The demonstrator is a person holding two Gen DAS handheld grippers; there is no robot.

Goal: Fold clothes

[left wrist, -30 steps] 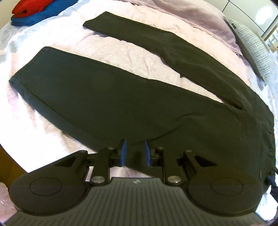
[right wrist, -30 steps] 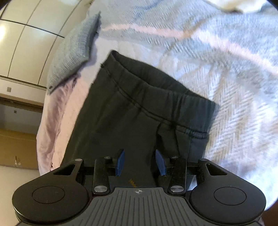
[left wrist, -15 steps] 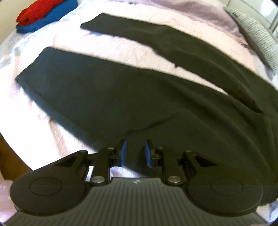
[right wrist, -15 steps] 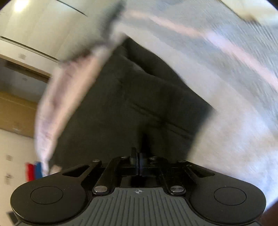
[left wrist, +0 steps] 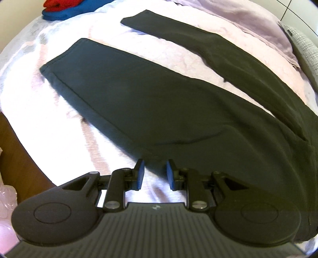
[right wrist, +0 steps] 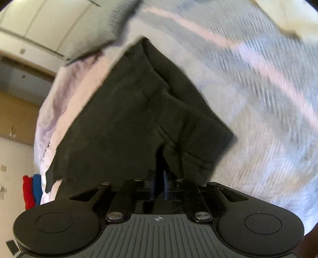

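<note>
A pair of black trousers [left wrist: 159, 99] lies spread on a pale pink bedcover [left wrist: 49, 111], both legs pointing to the upper left. My left gripper [left wrist: 154, 173] is open and hovers at the near edge of the closer leg, holding nothing. In the right wrist view, my right gripper [right wrist: 158, 184] is shut on the black trousers' waistband [right wrist: 149, 111] and lifts it off the bed, so the fabric hangs in a peak.
Folded red and blue clothes [left wrist: 65, 8] sit at the far left corner of the bed. A grey pillow [left wrist: 306, 51] and a lilac sheet [left wrist: 248, 17] lie at the far right. The bed's wooden edge [left wrist: 17, 150] is at the left.
My right gripper closed on the waistband and raised it. My left gripper drew back slightly toward the near edge of the trouser leg and stayed open.
</note>
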